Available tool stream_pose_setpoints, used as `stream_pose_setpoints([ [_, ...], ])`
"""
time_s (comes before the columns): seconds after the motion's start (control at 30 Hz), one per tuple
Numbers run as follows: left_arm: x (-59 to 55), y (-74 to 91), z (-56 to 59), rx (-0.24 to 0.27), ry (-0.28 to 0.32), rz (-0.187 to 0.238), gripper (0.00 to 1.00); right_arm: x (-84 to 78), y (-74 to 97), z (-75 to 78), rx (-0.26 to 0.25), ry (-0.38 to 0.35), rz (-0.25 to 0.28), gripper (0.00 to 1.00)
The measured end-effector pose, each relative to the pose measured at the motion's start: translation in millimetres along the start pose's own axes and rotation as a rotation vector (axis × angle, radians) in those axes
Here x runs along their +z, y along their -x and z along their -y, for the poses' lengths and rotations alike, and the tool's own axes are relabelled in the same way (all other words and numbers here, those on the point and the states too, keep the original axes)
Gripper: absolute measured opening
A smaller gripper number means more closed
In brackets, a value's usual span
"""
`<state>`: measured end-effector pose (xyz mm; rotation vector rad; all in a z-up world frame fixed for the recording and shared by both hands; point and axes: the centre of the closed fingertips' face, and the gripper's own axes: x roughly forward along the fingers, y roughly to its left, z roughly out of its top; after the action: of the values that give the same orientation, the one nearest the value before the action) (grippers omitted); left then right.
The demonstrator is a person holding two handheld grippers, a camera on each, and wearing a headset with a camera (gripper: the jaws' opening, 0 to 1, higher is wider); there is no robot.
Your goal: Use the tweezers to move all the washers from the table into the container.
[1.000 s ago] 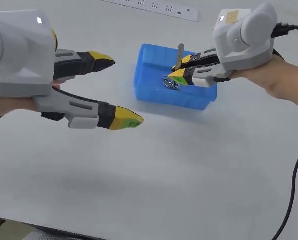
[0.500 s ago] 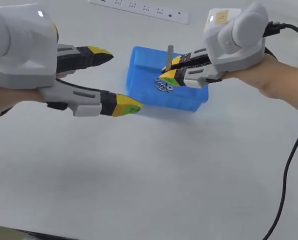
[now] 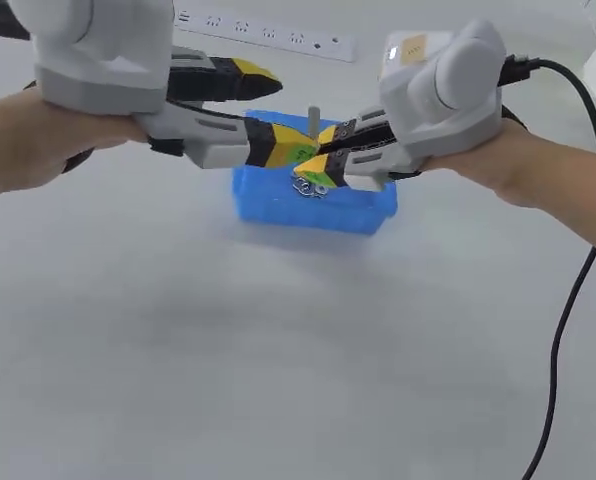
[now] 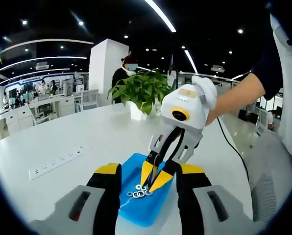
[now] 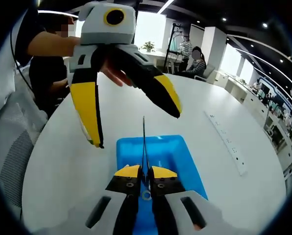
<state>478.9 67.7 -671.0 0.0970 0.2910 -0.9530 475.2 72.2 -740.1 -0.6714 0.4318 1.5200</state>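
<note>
Inspection at the container: my right hand-held gripper is closed down to a narrow slit on the tweezers, gripping them at mid-length with their upper end standing clear above the jaws; the tips point down into the blue container; whether they pinch a washer I cannot tell.

The washers lie in a small cluster on the container floor, just under the tweezer tips; every washer I can see is inside it, and the container sits on the counter near the power strip.

Change noted: a second ago my left hand-held gripper stood well apart, off to the left of the container; it has now come in, and its lower jaw reaches over the container's left rim, just beside the right jaws; its jaws are spread wide and hold nothing. The right one has stayed clamped over the cluster throughout.

Assessment: the transfer looks finished or nearly so; the left approach suggests steadying the container or taking over the tweezers; the risk is the two sets of jaws knocking together over the washers.
</note>
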Motion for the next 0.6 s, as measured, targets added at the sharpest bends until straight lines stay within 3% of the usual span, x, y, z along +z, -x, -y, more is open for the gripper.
stream_pose_setpoints([
  [0.03,0.9,-3.3,8.0,-0.021,0.018,0.001,0.48,0.9,0.4,0.0,0.0,-0.001,0.005,0.07],
  [0.13,0.8,-9.0,9.6,-0.032,0.002,-0.009,0.45,1.3,1.7,0.1,0.0,0.003,0.006,0.07],
  [0.3,-0.1,-11.7,13.8,-0.065,-0.007,-0.022,0.27,1.8,4.0,0.4,-0.001,0.007,0.012,0.07],
  [0.53,-3.9,-18.2,15.8,-0.092,-0.062,-0.061,0.26,6.2,5.8,-4.2,0.009,0.03,0.015,0.07],
  [0.6,-1.3,-19.5,19.8,-0.107,-0.086,-0.065,0.21,7.3,6.0,-5.9,0.013,0.045,0.009,0.07],
])
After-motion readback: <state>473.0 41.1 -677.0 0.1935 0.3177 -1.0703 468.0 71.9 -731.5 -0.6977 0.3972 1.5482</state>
